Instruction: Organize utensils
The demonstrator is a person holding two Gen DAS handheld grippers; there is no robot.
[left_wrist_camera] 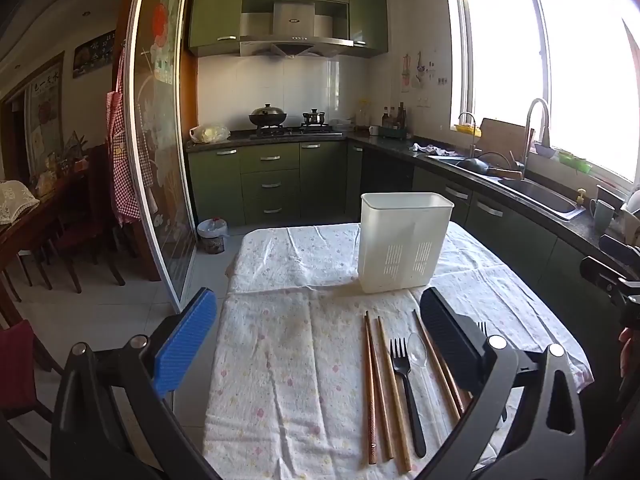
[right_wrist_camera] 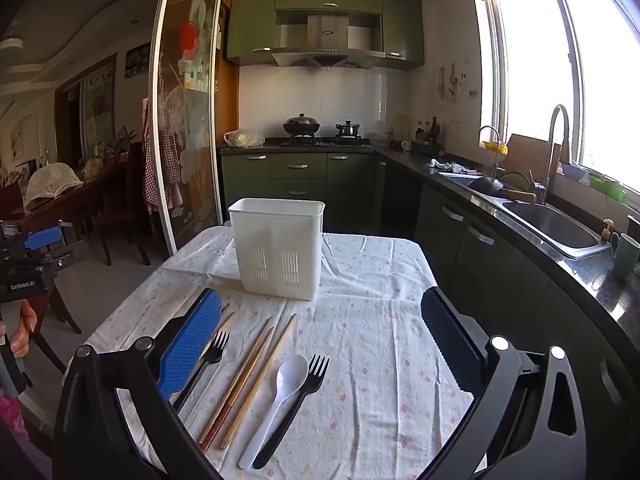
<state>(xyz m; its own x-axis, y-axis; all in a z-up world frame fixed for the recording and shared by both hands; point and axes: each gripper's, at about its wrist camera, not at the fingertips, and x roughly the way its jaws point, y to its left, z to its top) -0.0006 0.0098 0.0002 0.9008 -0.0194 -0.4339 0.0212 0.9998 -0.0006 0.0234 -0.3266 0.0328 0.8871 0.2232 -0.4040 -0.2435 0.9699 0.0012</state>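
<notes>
Green cabinets and a sunlit window frame a small kitchen table (right_wrist_camera: pixel 380 280) draped in a flowered white cloth (left_wrist_camera: pixel 288 380), where the sorting of utensils has yet to begin. At the far end stands a white slotted utensil holder (right_wrist_camera: pixel 280 248), upright and, from what its rim shows, with nothing sticking out of it. Every piece lies flat on the cloth nearer the person: wooden chopsticks (left_wrist_camera: pixel 376 392) in loose pairs, a black plastic fork (left_wrist_camera: pixel 406 388), a clear plastic spoon (left_wrist_camera: pixel 417 350), and, in the right-hand view, a white plastic spoon (right_wrist_camera: pixel 276 400) lying just beside a second black fork (right_wrist_camera: pixel 296 400). The left gripper (left_wrist_camera: pixel 320 344) hovers above the cloth with its fingers spread wide, holding nothing; the right gripper (right_wrist_camera: pixel 320 344) hangs likewise, spread and empty, over the bare cloth to the right of the cutlery. By these views, the whole job remains: each chopstick, fork and spoon must be lifted and stood in the holder.
</notes>
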